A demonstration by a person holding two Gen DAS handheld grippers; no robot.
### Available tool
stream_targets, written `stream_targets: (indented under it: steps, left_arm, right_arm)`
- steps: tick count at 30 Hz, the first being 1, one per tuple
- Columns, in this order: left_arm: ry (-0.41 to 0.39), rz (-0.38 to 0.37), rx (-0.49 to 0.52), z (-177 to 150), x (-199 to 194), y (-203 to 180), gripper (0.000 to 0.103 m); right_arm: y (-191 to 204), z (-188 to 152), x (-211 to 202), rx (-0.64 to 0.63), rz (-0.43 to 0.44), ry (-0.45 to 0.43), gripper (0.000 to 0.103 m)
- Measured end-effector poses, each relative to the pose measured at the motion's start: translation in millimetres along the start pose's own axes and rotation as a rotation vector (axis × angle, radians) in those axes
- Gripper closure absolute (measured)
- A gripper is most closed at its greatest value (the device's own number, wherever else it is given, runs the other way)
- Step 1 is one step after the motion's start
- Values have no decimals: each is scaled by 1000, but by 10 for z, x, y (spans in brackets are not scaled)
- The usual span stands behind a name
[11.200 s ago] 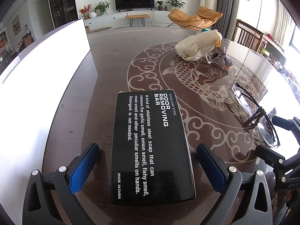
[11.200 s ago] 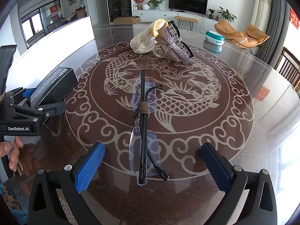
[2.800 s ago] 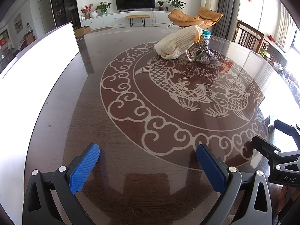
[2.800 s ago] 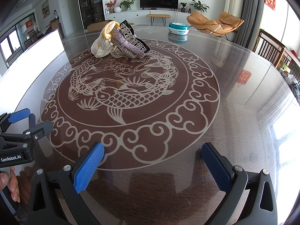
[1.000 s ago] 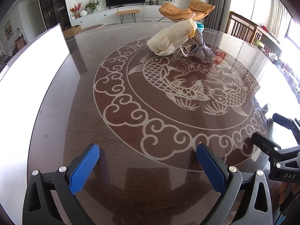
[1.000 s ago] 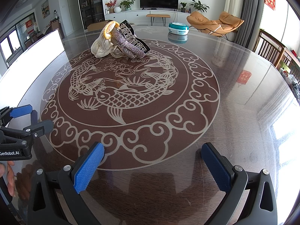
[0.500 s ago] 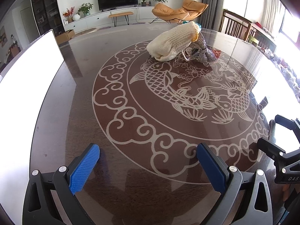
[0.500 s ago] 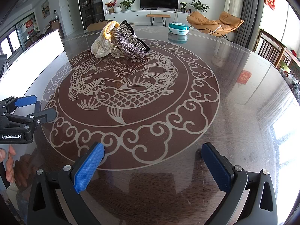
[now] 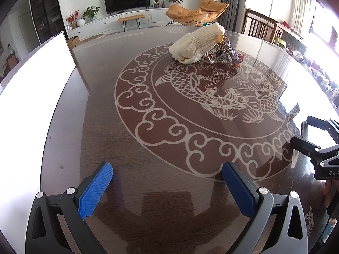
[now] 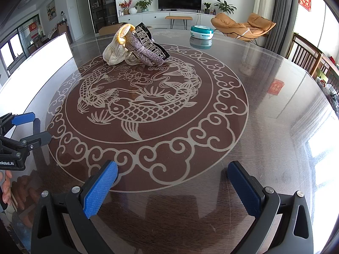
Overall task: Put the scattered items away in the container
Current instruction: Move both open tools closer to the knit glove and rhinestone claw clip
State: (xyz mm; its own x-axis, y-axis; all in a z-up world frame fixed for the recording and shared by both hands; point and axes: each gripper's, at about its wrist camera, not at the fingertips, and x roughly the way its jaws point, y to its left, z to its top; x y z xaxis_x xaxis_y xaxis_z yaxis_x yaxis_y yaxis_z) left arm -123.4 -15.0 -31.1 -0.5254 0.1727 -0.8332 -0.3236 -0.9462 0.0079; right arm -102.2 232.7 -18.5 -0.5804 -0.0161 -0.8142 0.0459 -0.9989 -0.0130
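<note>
A cream knitted glove (image 9: 197, 43) (image 10: 115, 49) lies on the far part of the round table, leaning against a sparkly silver hair clip (image 9: 229, 51) (image 10: 144, 50) with a black comb-like clip (image 10: 151, 41) behind it. My left gripper (image 9: 167, 187) is open over the bare near-left tabletop, nothing between its blue pads. It also shows at the left edge of the right wrist view, left gripper (image 10: 27, 129). My right gripper (image 10: 172, 187) is open over the near edge, empty; in the left wrist view it appears at the right edge, right gripper (image 9: 315, 137). No container is in view.
The dark glass table (image 10: 264, 127) carries an etched fish medallion (image 10: 135, 101). A teal and white round device (image 10: 201, 31) sits at the far edge. A bright white panel (image 9: 31, 89) lines the table's left side. Wooden chairs (image 10: 307, 55) stand to the right. A hand (image 10: 5, 188) holds the left gripper.
The left gripper has swung to the right and forward, so the glove and clip look closer and more central. The right gripper has stayed still. The black box and glasses seen earlier are gone from the table.
</note>
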Motion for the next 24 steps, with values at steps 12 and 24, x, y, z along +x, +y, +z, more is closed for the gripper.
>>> stream_targets:
  steps: [12,24]
  left_arm:
    - [-3,5,-6,0,-11,-20,0]
    - [-6,4,-9,-3,-27,-26,0]
  right_arm:
    - [101,476,172,-95,-39,-29,0]
    - [264,1865,633,16,59,-32,1]
